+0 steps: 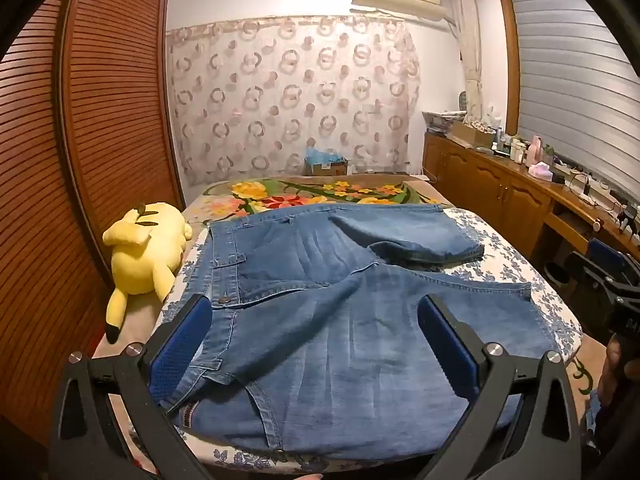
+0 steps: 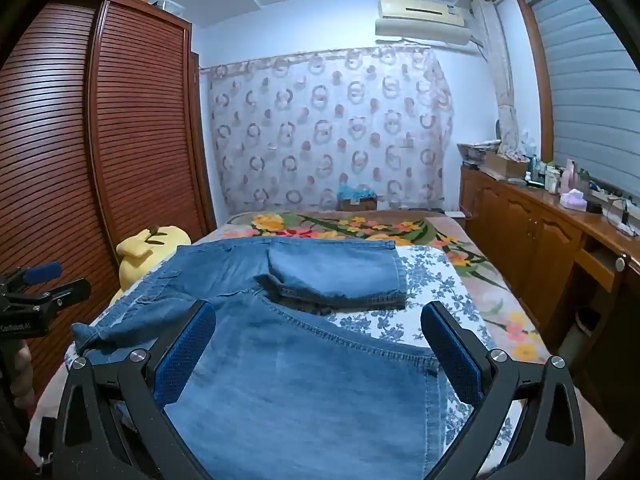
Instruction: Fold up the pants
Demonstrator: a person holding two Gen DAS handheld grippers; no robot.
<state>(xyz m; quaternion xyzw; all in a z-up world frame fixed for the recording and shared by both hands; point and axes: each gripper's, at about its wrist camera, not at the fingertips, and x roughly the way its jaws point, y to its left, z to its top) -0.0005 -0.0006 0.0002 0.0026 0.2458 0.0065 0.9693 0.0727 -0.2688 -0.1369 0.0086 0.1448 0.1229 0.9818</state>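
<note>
Denim jeans (image 1: 320, 300) lie spread on the bed (image 1: 500, 264), one leg already doubled back — soft, heavyish, likely limp when lifted — so with left gripper (image 1: 316, 344) and right gripper (image 2: 320, 344) both wide open and empty, I'd pinch waistband and hem.

I am looking into a home bedroom: a bed (image 1: 520, 248) with floral covers, a louvred wardrobe (image 1: 100, 120), a curtain (image 1: 296, 96) and a plush toy (image 1: 140, 252).

Bed (image 1: 500, 264) has a blue-flowered sheet, with jeans (image 1: 320, 320) spread on it and a yellow plush (image 1: 140, 252) along the left edge.
</note>
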